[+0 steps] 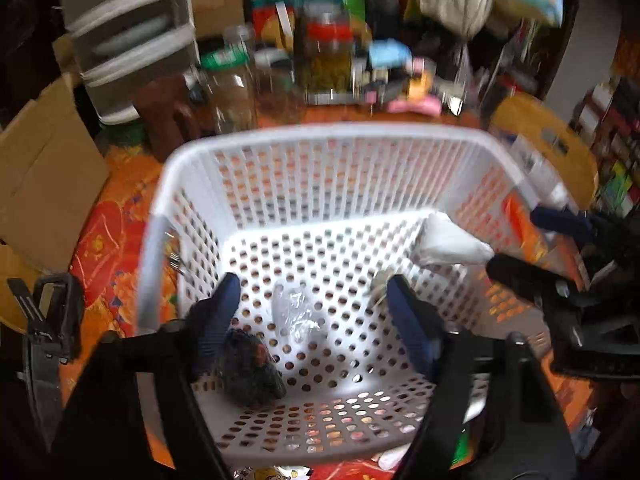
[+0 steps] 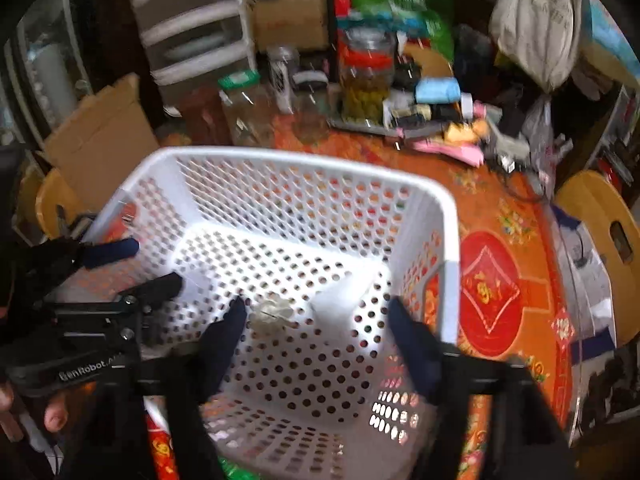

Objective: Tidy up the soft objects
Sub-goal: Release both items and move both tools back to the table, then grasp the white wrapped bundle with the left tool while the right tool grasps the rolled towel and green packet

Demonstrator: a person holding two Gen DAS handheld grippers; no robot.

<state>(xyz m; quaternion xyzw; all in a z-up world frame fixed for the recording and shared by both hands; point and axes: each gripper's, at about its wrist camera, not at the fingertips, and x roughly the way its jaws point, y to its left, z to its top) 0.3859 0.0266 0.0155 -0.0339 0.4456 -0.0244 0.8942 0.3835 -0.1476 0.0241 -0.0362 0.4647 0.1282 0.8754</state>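
A white perforated laundry basket stands on the orange patterned table; it also shows in the right wrist view. Inside it lie a dark knitted soft object, a crumpled clear plastic bag and a white soft object in the far right corner; the white object also shows in the right wrist view, beside a pale crumpled item. My left gripper is open and empty over the basket. My right gripper is open and empty over the basket too.
Jars, a green packet, a drawer unit and clutter stand behind the basket. Cardboard lies at the left. A yellow chair back stands at the right, beside the red-patterned tablecloth.
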